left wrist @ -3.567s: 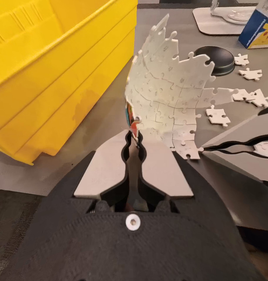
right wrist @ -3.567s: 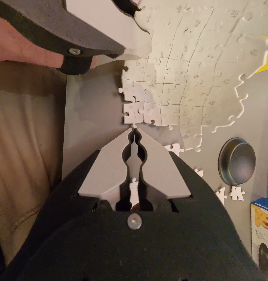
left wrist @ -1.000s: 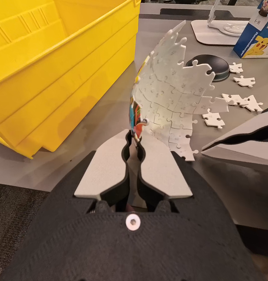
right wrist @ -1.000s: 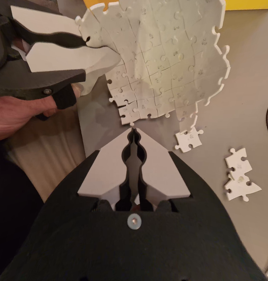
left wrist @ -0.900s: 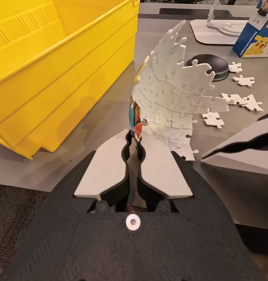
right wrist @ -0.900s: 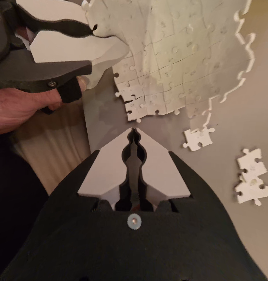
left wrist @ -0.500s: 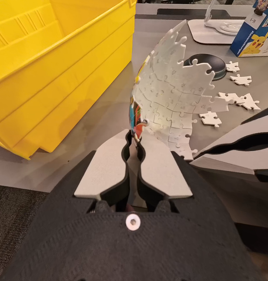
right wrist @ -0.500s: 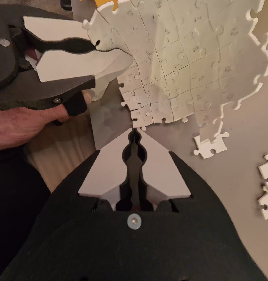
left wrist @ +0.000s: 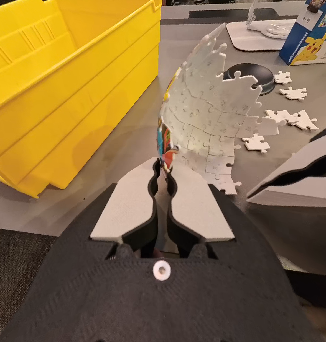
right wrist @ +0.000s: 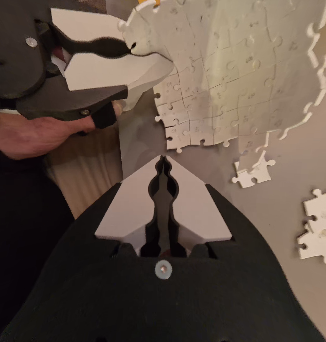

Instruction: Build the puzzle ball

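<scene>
The half-built puzzle ball [left wrist: 208,118] is a curved shell of joined white pieces, its coloured outer side showing at the left edge. My left gripper [left wrist: 163,163] is shut on its near edge and holds it upright above the grey table [left wrist: 121,144]. In the right wrist view the shell [right wrist: 242,83] fills the top, with the left gripper [right wrist: 132,49] clamped on its upper left corner. My right gripper [right wrist: 163,157] is shut and empty, its tips just below the shell's lowest corner piece [right wrist: 177,139], not touching. It also shows at the right of the left wrist view [left wrist: 288,185].
A big yellow bin [left wrist: 66,83] stands at the left. Loose white pieces [left wrist: 256,143] [right wrist: 251,174] [right wrist: 319,229] lie on the table. A black round stand [left wrist: 251,77], a blue puzzle box [left wrist: 310,37] and a white base [left wrist: 260,35] sit farther back. A hand [right wrist: 34,135] holds the left gripper. Across from one pair of fingers to the other is roughly 9 cm.
The right gripper drew back slightly from the shell, came close under its lowest corner, and now sits just below it again. The left gripper keeps its hold; the shell has barely moved.
</scene>
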A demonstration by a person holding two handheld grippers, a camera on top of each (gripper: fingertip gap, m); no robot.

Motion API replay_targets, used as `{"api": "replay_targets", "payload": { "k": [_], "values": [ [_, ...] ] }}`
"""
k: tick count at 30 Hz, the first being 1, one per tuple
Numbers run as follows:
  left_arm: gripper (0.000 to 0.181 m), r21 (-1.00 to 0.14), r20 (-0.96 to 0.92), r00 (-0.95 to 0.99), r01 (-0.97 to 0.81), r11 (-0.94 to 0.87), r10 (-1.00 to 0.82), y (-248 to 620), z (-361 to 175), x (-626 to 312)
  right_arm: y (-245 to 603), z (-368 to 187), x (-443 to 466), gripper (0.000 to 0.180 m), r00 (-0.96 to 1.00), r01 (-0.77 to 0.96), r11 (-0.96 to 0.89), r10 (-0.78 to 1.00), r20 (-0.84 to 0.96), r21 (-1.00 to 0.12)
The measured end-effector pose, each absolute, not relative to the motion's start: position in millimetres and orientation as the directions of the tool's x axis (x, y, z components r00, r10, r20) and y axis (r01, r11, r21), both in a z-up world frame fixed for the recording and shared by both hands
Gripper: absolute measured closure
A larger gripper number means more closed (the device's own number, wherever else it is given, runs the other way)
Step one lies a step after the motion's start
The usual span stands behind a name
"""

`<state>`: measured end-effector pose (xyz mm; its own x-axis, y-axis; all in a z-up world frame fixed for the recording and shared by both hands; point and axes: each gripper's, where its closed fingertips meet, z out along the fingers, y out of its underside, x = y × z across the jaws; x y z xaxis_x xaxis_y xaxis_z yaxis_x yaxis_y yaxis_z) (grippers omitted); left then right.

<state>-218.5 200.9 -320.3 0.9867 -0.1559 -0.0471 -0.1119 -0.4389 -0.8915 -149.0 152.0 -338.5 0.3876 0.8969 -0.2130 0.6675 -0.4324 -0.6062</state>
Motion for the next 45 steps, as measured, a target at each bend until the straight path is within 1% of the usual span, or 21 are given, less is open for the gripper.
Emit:
{"api": "replay_targets", "payload": {
  "k": [2,4,7,11,21,24,35,45],
  "values": [
    [0.175,-0.892,-0.048,0.986,-0.115,-0.438,-0.16,201,-320,-218,161,-327,-157,0.18,0.386,0.626,-0.399,0.905,-0.178,-0.67],
    [0.175,-0.891,-0.047,0.985,-0.115,-0.439,-0.164,201,-321,-217,171,-324,-164,0.18,0.406,0.614,-0.369,0.906,-0.121,-0.698],
    [0.175,-0.89,-0.047,0.985,-0.117,-0.44,-0.166,201,-321,-216,175,-336,-170,0.18,0.395,0.651,-0.327,0.917,-0.062,-0.685],
    [0.175,-0.889,-0.04,0.985,-0.111,-0.444,-0.166,200,-321,-216,174,-348,-174,0.18,0.381,0.675,-0.303,0.924,-0.033,-0.673],
    [0.175,-0.889,-0.024,0.986,-0.096,-0.448,-0.164,200,-321,-216,175,-349,-175,0.18,0.323,0.739,-0.216,0.945,0.055,-0.638],
    [0.175,-0.888,-0.018,0.987,-0.088,-0.451,-0.159,201,-321,-217,176,-347,-177,0.18,0.33,0.727,-0.22,0.943,0.05,-0.65],
    [0.175,-0.888,-0.007,0.988,-0.077,-0.454,-0.155,201,-321,-218,174,-348,-179,0.18,0.31,0.737,-0.222,0.95,0.027,-0.638],
    [0.175,-0.884,0.022,0.988,-0.051,-0.465,-0.15,201,-321,-219,173,-351,-179,0.18,0.246,0.821,-0.199,0.969,0.017,-0.535]
  ]
}}
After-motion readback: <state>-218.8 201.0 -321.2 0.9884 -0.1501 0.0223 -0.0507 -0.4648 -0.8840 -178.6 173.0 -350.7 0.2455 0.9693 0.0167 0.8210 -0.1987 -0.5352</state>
